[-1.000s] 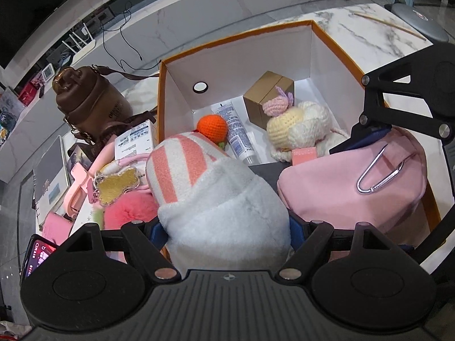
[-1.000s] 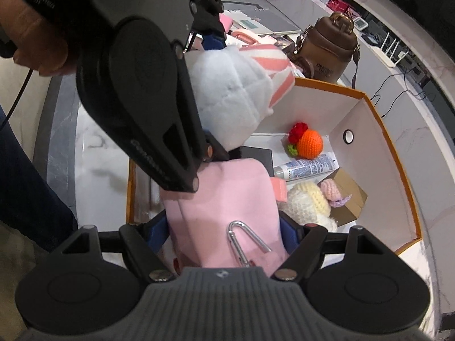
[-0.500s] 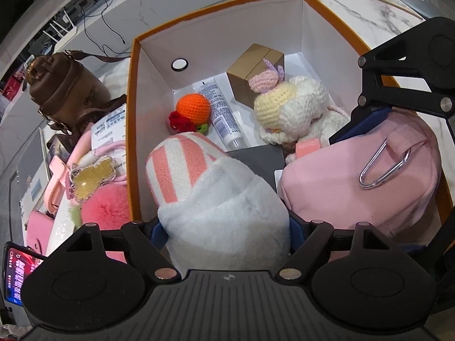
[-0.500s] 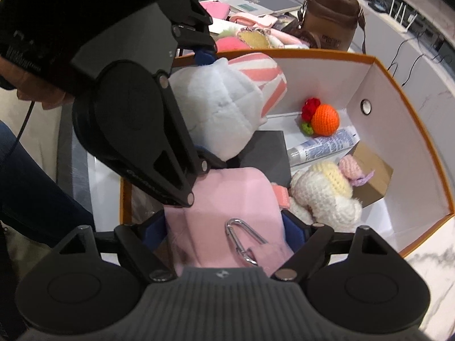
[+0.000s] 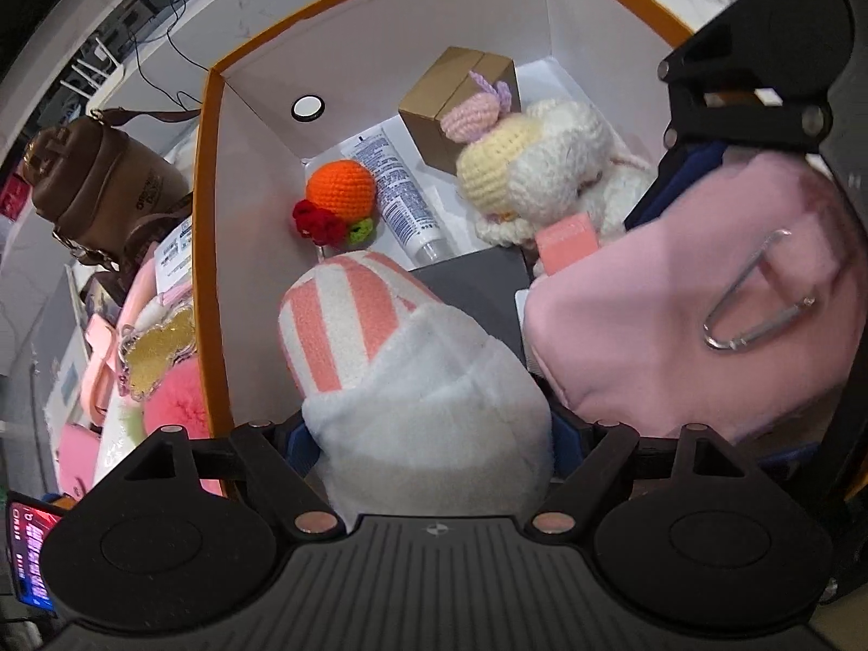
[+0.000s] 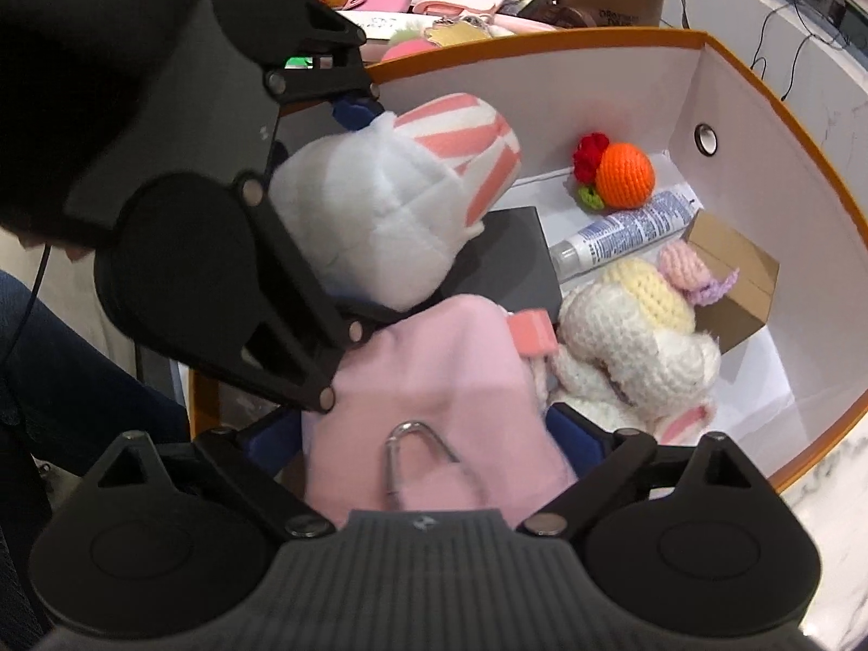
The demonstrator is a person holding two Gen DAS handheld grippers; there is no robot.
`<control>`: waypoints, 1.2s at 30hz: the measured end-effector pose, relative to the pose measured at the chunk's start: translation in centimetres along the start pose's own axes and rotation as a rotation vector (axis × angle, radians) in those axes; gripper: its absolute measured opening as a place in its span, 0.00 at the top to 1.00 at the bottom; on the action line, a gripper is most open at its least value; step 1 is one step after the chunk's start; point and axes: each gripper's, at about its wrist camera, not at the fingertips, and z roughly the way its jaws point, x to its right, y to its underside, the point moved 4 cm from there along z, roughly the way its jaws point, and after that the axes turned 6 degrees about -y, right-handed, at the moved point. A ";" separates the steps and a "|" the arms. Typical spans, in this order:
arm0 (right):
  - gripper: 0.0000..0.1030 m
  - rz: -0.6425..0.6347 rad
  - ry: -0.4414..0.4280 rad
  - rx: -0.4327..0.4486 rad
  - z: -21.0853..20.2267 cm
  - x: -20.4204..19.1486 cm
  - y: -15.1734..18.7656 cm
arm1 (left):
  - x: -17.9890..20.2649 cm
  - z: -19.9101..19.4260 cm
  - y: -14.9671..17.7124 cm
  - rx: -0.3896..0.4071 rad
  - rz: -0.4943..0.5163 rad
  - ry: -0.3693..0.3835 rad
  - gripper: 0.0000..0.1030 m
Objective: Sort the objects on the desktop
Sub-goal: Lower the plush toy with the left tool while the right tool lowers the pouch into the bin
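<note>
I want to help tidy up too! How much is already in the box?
Done: the orange ball, tube and knitted doll lie in the box. In hand: the left tongs hold a fluffy slipper; the right tongs are opening around a pink pouch. Left: the brown bag and pink things outside.

A showroom-like or office-style interior with white marble-veined surfaces: ahead of the right gripper, a long white counter carries trailing black cables and small devices. To the left of the left gripper, a cluttered desktop holds a brown leather bag, pink cases, printed papers, a gold keychain and a lit phone screen. Directly beneath both grippers sits an orange-rimmed white storage box on the marble-patterned tabletop. Whether it is a home or a workplace cannot be told.
</note>
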 end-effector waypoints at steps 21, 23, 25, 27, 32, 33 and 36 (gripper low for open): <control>0.07 -0.068 0.126 0.063 -3.1 -2.1 0.5 | -1.5 -3.7 -0.4 0.078 -0.104 -0.054 0.08; 0.07 -0.070 0.135 0.073 -3.6 -2.2 0.6 | -2.0 -4.1 -0.6 0.095 -0.127 -0.055 0.08; 0.07 -0.072 0.141 0.083 -4.1 -2.6 0.3 | -2.3 -4.5 -0.7 0.107 -0.144 -0.057 0.08; 0.07 -0.075 0.148 0.095 -4.5 -2.6 0.3 | -2.3 -4.8 -0.7 0.115 -0.151 -0.056 0.08; 0.07 -0.081 0.164 0.112 -5.3 -2.9 0.2 | -2.2 -5.0 -0.8 0.126 -0.149 -0.059 0.08; 0.07 -0.082 0.168 0.116 -5.4 -2.9 0.1 | -2.2 -5.1 -0.7 0.128 -0.150 -0.059 0.08; 0.07 -0.077 0.185 0.137 -5.6 -2.6 -0.1 | -2.2 -5.5 -0.8 0.137 -0.156 -0.064 0.08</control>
